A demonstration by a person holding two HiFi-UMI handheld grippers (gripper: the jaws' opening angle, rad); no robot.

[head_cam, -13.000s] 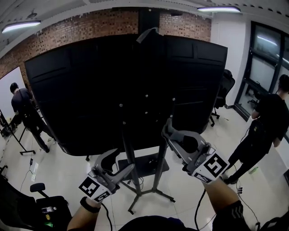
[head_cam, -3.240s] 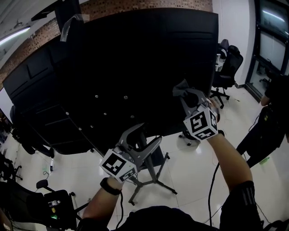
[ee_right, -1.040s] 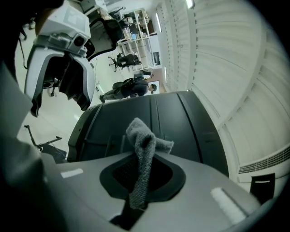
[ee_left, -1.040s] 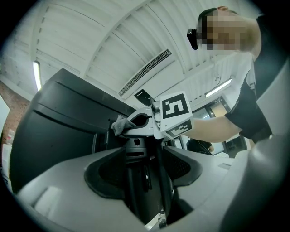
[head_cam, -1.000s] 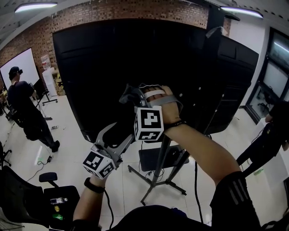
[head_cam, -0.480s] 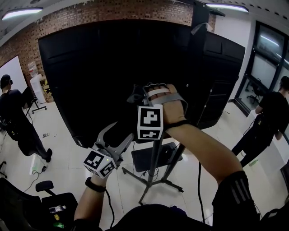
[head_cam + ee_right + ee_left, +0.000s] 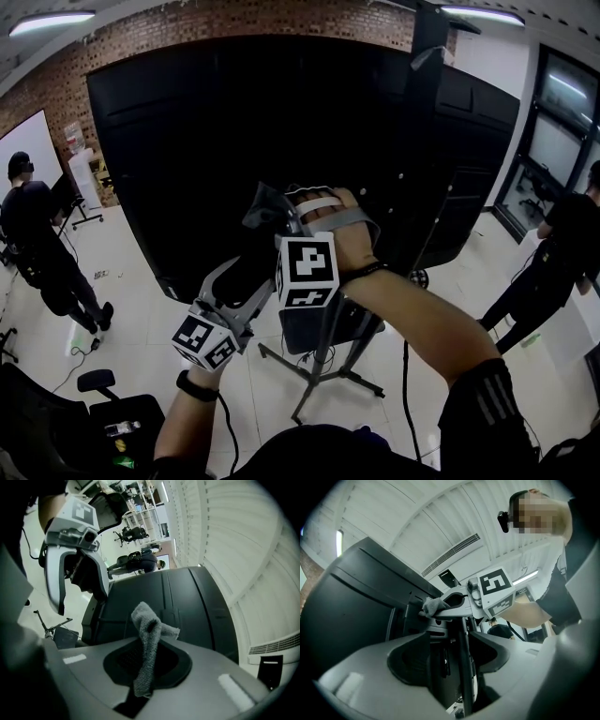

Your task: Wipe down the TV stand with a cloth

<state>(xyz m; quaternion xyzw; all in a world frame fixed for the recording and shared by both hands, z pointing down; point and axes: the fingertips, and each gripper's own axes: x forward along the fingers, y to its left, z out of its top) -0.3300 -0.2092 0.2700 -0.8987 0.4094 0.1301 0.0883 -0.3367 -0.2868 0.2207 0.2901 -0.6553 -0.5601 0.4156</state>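
The right gripper (image 7: pixel 272 208) is held up in the middle of the room, close against the black back of the big TV (image 7: pixel 234 141). Its jaws are clenched on a grey cloth (image 7: pixel 147 641). The cloth is pinched partway along its length, so one end sticks up past the jaws in a loose fold while the other hangs down between them. From where I stand I cannot tell whether the cloth actually touches the panel or only sits just beside it. The left gripper (image 7: pixel 251 278) is lower and to the left, near the TV's bottom edge and pointing upward towards the right one. Its jaws are released and spread wide with nothing clamped in them, and the upright post of the TV stand (image 7: pixel 317 370) shows through the gap, farther off. The stand's legs splay out on the pale tiled floor (image 7: pixel 122 309), below and a little right of both grippers. A brick wall (image 7: pixel 216 21) runs along the far side, above the screen. One person (image 7: pixel 37 234) in dark clothes stands at the far left, and another person (image 7: pixel 562 253) stands at the right edge near the windows, both well apart from the stand.
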